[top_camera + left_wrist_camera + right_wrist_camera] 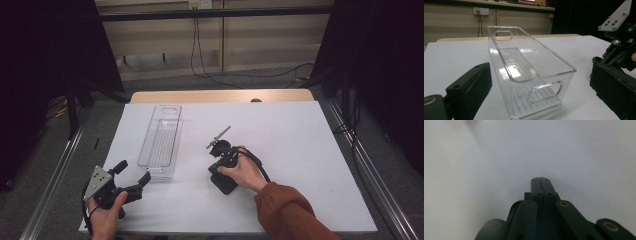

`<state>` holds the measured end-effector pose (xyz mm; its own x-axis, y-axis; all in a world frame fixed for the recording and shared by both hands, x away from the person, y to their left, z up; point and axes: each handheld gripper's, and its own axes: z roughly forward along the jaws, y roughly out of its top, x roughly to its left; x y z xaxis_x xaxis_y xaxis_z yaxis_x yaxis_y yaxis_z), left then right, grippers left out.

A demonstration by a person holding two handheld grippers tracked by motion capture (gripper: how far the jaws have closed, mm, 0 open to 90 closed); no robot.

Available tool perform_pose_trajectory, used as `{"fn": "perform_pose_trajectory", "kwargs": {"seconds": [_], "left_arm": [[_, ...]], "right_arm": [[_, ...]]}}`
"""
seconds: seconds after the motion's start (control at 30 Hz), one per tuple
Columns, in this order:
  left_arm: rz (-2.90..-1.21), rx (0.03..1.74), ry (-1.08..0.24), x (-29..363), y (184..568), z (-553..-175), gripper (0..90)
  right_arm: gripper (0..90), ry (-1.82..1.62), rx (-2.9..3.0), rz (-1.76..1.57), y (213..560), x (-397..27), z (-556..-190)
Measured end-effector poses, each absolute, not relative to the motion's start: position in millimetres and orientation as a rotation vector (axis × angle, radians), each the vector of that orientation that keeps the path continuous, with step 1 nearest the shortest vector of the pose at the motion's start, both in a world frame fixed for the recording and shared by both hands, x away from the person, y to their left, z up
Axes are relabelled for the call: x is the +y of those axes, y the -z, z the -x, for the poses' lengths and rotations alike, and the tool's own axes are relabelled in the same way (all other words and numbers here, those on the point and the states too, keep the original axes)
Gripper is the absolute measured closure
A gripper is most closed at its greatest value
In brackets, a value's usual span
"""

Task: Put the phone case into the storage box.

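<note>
A: While the left gripper (pixel 134 176) sits at about seven o'clock on the white table (pixel 300 150), close to the near edge, its jaws stand wide apart with nothing between them.

B: And the clear bin (pixel 161 142)?

A: Just past those jaws, toward eleven o'clock, lying lengthwise away from the person. Its near end is just beside the jaw tips; I cannot tell if they touch. Bare table runs along its left side up to the table's left edge.

B: What does the left gripper view add?

A: It looks straight along the bin (pixel 529 72), showing handle cut-outs at both ends and a ribbed floor, with no contents. One jaw stands at each side of it, apart from the walls.

B: Further right?

A: The right gripper (pixel 216 143) lies near the table's middle, pointing toward one o'clock, a hand (pixel 245 172) on it. Its jaws are pressed together, empty; a thin rod sticks out beyond it. Wide open table spreads to its right, to three o'clock.

B: The right gripper view?

A: It shows the closed jaws meeting flat, over plain white surface.
</note>
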<state>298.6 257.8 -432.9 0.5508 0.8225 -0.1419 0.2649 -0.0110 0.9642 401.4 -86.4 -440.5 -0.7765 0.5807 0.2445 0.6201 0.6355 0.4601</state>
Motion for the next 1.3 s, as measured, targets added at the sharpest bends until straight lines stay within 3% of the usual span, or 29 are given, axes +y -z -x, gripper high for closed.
{"fn": "perform_pose_trajectory", "kwargs": {"seconds": [1.3], "left_arm": [[-1.574, 0.950, -0.571, 256, 433, -298, 4.0]], "right_arm": [[90.0, 0.821, -2.750, 1.085, 437, -166, -329]]}}
